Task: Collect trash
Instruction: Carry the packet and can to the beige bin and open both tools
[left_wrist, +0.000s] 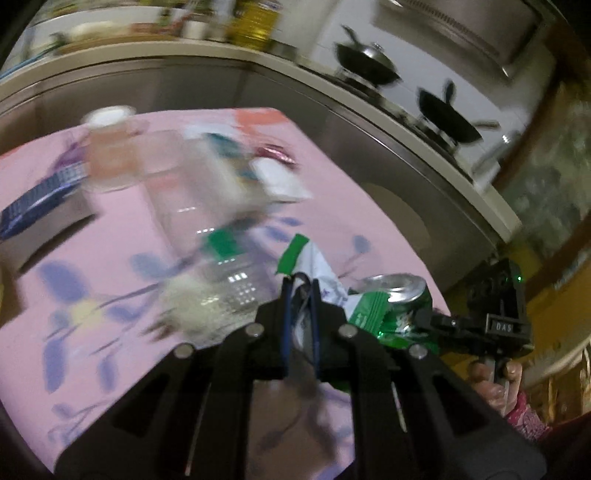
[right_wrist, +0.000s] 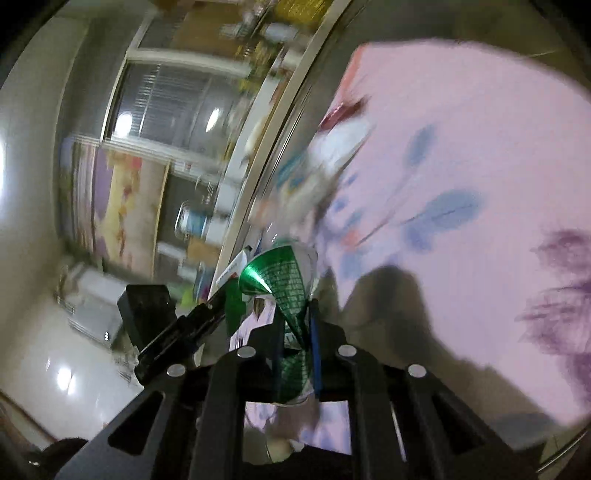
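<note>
My left gripper (left_wrist: 300, 286) is shut on a green and white plastic wrapper (left_wrist: 314, 264) and holds it above the pink flowered tablecloth (left_wrist: 110, 229). My right gripper (right_wrist: 297, 306) is shut on a crushed green can (right_wrist: 284, 275). In the left wrist view the can (left_wrist: 400, 291) and the right gripper (left_wrist: 428, 319) sit just right of the wrapper. In the right wrist view the left gripper (right_wrist: 218, 306) with its wrapper (right_wrist: 234, 314) is close on the left. More trash lies blurred on the cloth: a clear plastic bottle (left_wrist: 207, 225), a white carton (left_wrist: 225, 170), a dark red wrapper (left_wrist: 275, 152).
A clear cup with a white lid (left_wrist: 110, 147) and a blue packet (left_wrist: 40, 199) are at the table's far left. A counter (left_wrist: 332, 77) with two black pans (left_wrist: 369, 62) runs behind. The table edge (left_wrist: 406, 221) drops off at the right.
</note>
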